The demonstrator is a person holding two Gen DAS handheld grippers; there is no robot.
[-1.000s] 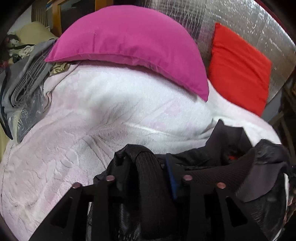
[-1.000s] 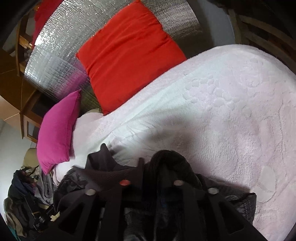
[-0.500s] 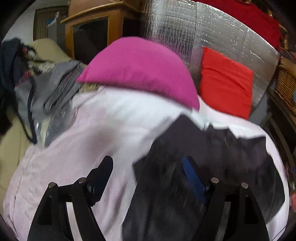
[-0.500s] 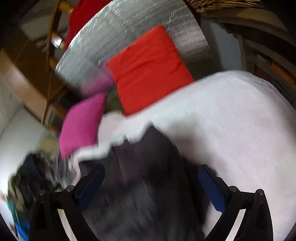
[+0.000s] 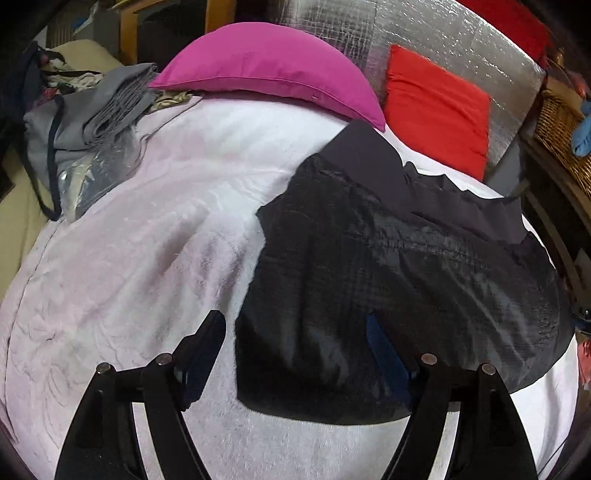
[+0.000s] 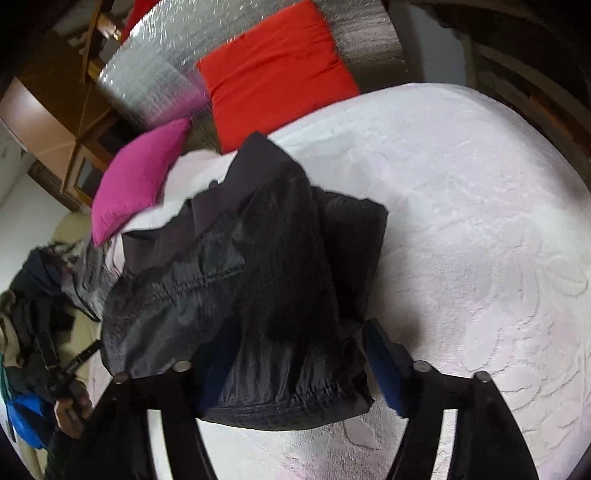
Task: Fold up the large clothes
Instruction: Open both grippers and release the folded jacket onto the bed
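A black padded jacket [image 5: 388,266] lies spread on the pale pink bed cover [image 5: 129,258], its collar end toward the pillows. My left gripper [image 5: 295,350] hangs open just above the jacket's near left part, and its fingers [image 5: 207,343] touch nothing. In the right wrist view the jacket [image 6: 258,277] shows a fold along its near edge. My right gripper [image 6: 299,369] straddles that near edge and its jaws are closing. The fabric sits between the blue pads [image 6: 384,365], and I see no pad pressing on it.
A magenta pillow [image 5: 266,74] and a red pillow [image 5: 436,107] lean on a silver foil headboard [image 5: 369,33]. Grey clothes [image 5: 92,118] pile up at the bed's left. A wicker basket [image 5: 557,125] stands right. A person's hand [image 6: 70,406] shows low on the left.
Both grippers let go of the bunched jacket, which now lies spread flat. Both pulled back toward the near edge of the bed. The right jaws opened wide, then narrowed.
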